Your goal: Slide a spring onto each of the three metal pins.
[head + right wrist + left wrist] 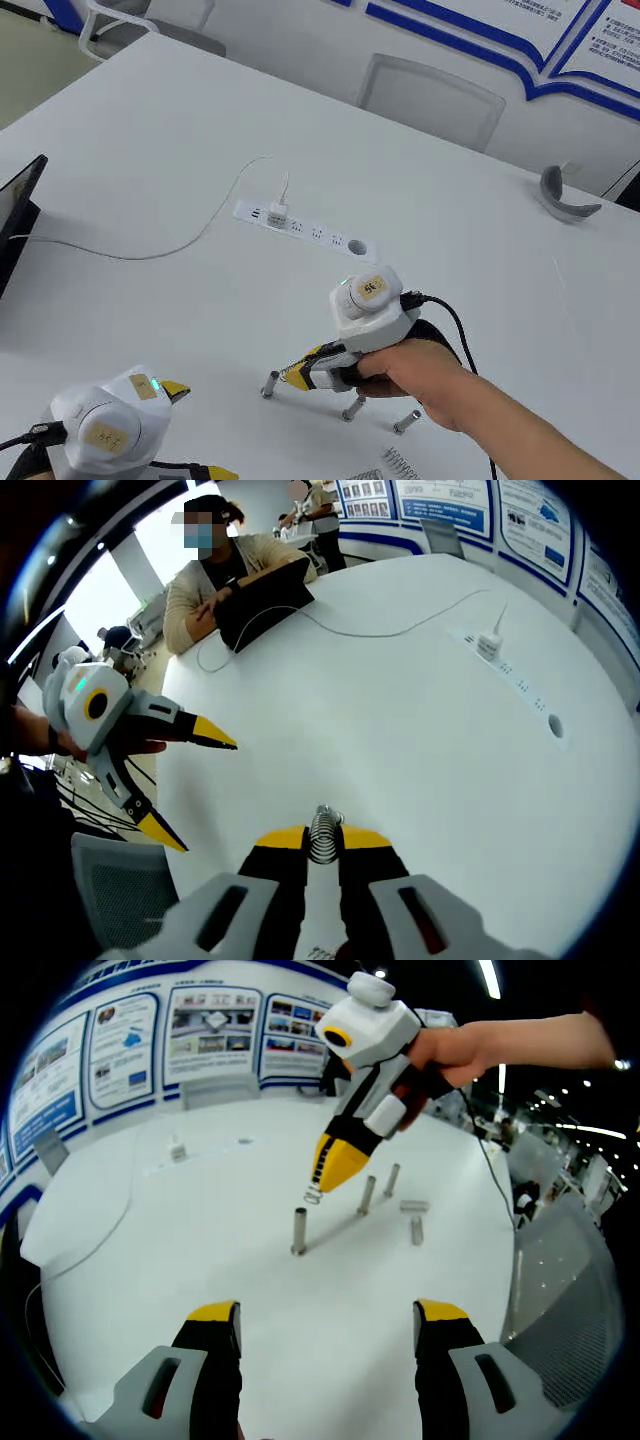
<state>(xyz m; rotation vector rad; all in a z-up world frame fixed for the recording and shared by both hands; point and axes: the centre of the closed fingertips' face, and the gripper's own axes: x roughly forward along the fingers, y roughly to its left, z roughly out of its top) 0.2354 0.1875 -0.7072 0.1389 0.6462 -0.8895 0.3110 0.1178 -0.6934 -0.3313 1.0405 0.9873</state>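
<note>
White table (180,180), three metal pins standing near the near edge: left pin (270,384), middle pin (353,408), right pin (407,421). Right gripper (292,376) fingers are clamped on a spring (322,828), which sticks out past the yellow tips. In the left gripper view the spring's free end hangs just above and beside the left pin's top, small gap visible, not on it. Middle and right pins sit behind the gripper body, well clear of the tips. Two spare springs (398,462) lie on the table just near-side of the right pin. Left gripper (325,1315) fingers are spread wide, nothing between them, near-left of the pins and pointing at them. A power strip (305,228) with a white charger (277,213) plugged in lies farther back, mid-table.
</note>
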